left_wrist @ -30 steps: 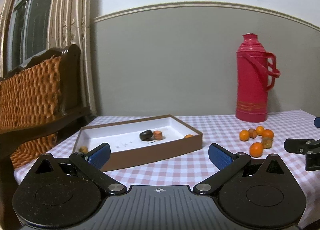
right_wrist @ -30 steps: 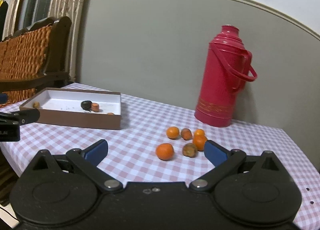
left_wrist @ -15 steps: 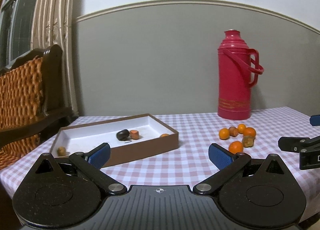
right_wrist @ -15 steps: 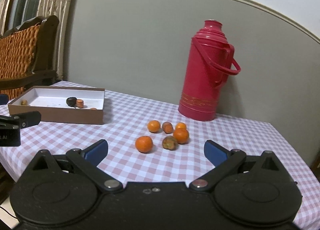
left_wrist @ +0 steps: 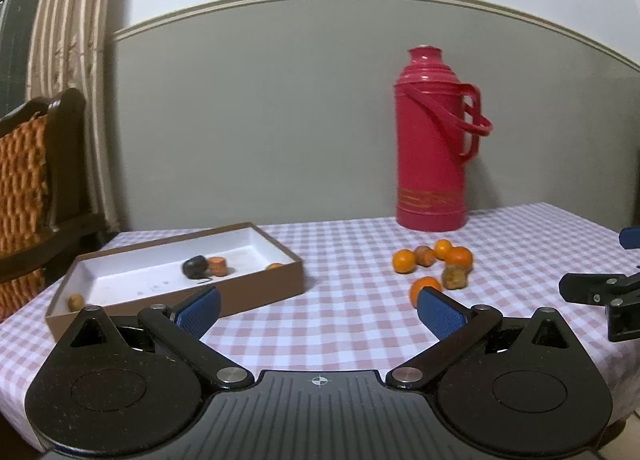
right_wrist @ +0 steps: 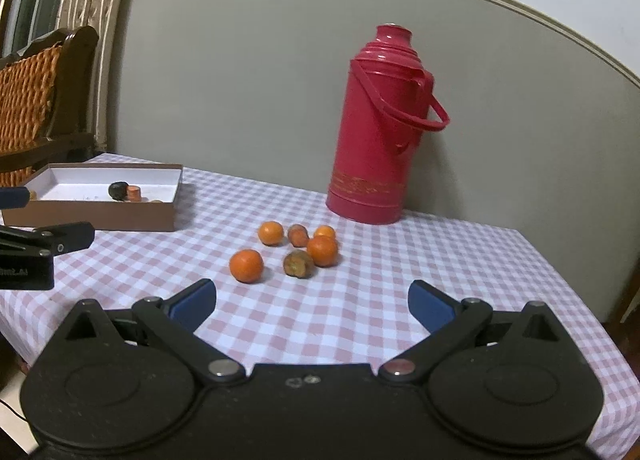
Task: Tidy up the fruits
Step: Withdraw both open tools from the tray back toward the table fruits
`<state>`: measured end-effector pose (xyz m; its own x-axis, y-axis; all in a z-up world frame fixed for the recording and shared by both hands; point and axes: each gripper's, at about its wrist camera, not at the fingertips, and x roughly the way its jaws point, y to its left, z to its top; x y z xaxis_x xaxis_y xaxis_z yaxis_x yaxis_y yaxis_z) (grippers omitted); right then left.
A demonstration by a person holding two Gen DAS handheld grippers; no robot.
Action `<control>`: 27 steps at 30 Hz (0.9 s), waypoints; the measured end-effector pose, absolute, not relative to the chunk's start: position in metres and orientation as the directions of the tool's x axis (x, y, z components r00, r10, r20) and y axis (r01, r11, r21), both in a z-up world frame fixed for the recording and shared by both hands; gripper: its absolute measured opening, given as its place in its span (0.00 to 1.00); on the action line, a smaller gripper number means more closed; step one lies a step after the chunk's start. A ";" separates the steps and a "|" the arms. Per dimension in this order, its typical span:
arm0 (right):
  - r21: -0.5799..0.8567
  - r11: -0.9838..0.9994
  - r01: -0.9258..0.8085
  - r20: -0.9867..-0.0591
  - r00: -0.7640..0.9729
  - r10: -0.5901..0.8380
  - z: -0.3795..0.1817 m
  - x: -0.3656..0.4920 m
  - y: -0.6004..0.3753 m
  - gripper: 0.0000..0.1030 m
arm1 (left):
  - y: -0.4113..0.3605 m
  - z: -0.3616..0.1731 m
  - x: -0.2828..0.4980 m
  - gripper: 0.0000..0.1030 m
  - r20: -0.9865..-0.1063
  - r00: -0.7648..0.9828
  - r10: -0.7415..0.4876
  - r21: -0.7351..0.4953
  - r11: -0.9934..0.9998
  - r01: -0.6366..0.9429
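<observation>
Several small oranges (right_wrist: 246, 265) and two brownish fruits (right_wrist: 298, 263) lie in a loose cluster on the checked tablecloth; the cluster also shows in the left wrist view (left_wrist: 404, 261). A brown box with a white inside (left_wrist: 256, 238) holds a dark fruit (left_wrist: 195, 266), an orange-red piece (left_wrist: 217, 265) and small fruits; it shows far left in the right wrist view (right_wrist: 168, 180). My left gripper (left_wrist: 318, 310) is open and empty, over the table's front between box and cluster. My right gripper (right_wrist: 312, 302) is open and empty, just in front of the cluster.
A tall red thermos (right_wrist: 380, 132) stands behind the cluster near the wall (left_wrist: 434, 140). A dark wooden chair with a woven back (left_wrist: 24, 180) is left of the table. The table's right edge (right_wrist: 560, 272) drops off beyond the thermos.
Both views have swung to the right: box, thermos and fruit cluster have slid left in each view. The fruit cluster sits closer to my right gripper. Both grippers stay open.
</observation>
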<state>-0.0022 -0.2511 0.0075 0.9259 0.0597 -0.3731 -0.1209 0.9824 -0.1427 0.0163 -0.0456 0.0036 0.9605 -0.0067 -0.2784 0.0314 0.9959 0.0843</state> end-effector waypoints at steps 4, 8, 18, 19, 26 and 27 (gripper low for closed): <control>-0.137 0.985 -0.100 -0.384 0.923 0.041 0.005 -0.002 -0.262 0.94 | -0.059 0.002 0.021 1.00 -0.285 0.958 -0.016 0.098 0.994 0.046; -0.135 0.987 -0.091 -0.379 0.925 0.034 0.005 0.000 -0.270 0.94 | -0.073 0.003 0.028 1.00 -0.289 0.957 -0.032 0.120 0.990 0.069; -0.111 0.991 -0.071 -0.362 0.932 0.026 0.008 0.024 -0.283 0.93 | -0.100 -0.004 0.049 1.00 -0.305 0.950 -0.060 0.120 0.988 0.101; -0.107 0.992 -0.067 -0.359 0.933 0.025 0.008 0.026 -0.284 0.93 | -0.101 -0.006 0.050 1.00 -0.304 0.951 -0.062 0.118 0.988 0.102; -0.098 0.993 -0.072 -0.362 0.932 0.031 0.001 0.044 -0.287 0.92 | -0.103 -0.010 0.063 1.00 -0.316 0.946 -0.069 0.096 0.990 0.104; -0.097 0.993 -0.074 -0.362 0.931 0.034 0.000 0.046 -0.287 0.92 | -0.104 -0.011 0.065 1.00 -0.316 0.946 -0.069 0.098 0.990 0.105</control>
